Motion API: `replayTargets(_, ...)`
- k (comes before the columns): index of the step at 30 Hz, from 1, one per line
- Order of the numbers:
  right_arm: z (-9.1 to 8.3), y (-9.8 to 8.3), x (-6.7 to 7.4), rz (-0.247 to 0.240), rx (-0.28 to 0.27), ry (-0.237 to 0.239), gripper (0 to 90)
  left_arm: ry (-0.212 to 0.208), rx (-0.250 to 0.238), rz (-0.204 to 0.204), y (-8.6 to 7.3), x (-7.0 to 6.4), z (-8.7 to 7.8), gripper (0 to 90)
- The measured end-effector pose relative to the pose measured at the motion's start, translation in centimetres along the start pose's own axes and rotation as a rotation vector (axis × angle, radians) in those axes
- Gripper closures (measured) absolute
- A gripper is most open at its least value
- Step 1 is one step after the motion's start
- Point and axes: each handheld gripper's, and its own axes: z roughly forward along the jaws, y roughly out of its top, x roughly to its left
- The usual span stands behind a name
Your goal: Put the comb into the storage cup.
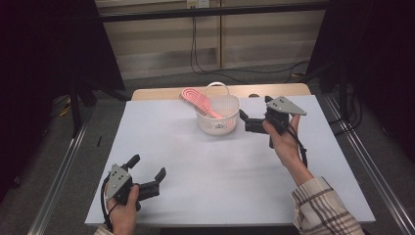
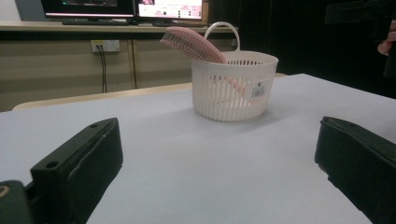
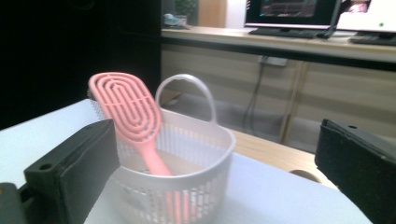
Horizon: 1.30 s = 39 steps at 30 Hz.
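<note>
A white slatted basket (image 1: 219,117) with a loop handle stands at the far middle of the table. A pink hairbrush (image 1: 197,100) leans in it, head up and out over the left rim. My right gripper (image 1: 254,108) is held just right of the basket, open and empty, its jaws pointing at it. In the right gripper view the basket (image 3: 187,179) and brush (image 3: 127,108) sit close, between the jaws. My left gripper (image 1: 147,167) rests near the front left, open and empty. From the left gripper view the basket (image 2: 233,86) and brush (image 2: 192,44) stand well ahead.
The pale table top (image 1: 205,166) has a wooden strip (image 1: 156,93) along its far edge. Metal rails (image 1: 63,166) run along both sides, with dark curtains beyond. Monitors (image 2: 168,9) stand on a counter behind. A plaid sleeve (image 1: 323,208) comes in at the bottom right.
</note>
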Motion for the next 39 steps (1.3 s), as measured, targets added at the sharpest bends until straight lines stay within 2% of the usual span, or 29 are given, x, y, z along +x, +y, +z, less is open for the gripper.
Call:
replayTargets(2, -0.5, -0.1, -0.2, 0.016, 0.002, 0.005, 0.0, 0.002, 0.007, -0.001, -0.1, 0.1, 0.0, 1.1)
replayTargets(4, -0.9, -0.2, -0.4, 0.008, -0.009, -0.006, 0.0, 0.004, 0.009, 0.0, -0.1, 0.1, 0.0, 1.1)
replayTargets(6, -1.1, -0.3, -0.6, 0.018, -0.015, -0.009, 0.0, 0.006, 0.005, 0.001, -0.1, 0.1, 0.1, 1.1)
replayTargets(13, -2.4, -0.4, -0.7, -0.013, -0.035, -0.036, 0.0, 0.01, 0.002, -0.002, -0.1, 0.2, 0.0, 1.1)
replayTargets(19, -3.6, -1.0, -0.6, -0.027, -0.034, -0.038, 0.0, 0.013, -0.002, -0.002, 0.0, 0.1, 0.1, 1.1)
replayTargets(23, -4.6, -1.2, -0.9, -0.025, -0.037, -0.04, 0.0, 0.017, -0.008, 0.022, 0.1, 0.0, 0.0, 1.1)
replayTargets(29, -6.2, -1.6, -1.3, -0.014, -0.062, -0.044, 0.0, 0.031, 0.004, 0.024, 0.0, -0.1, 0.2, 1.3)
replayTargets(34, -7.4, -1.9, -1.4, -0.016, -0.056, -0.044, 0.0, 0.05, -0.005, 0.033, 0.0, -0.1, 0.1, 1.3)
replayTargets(39, -8.3, -2.3, -1.8, -0.028, -0.051, -0.054, 0.0, 0.061, 0.004, 0.007, -0.1, 0.1, 0.2, 1.3)
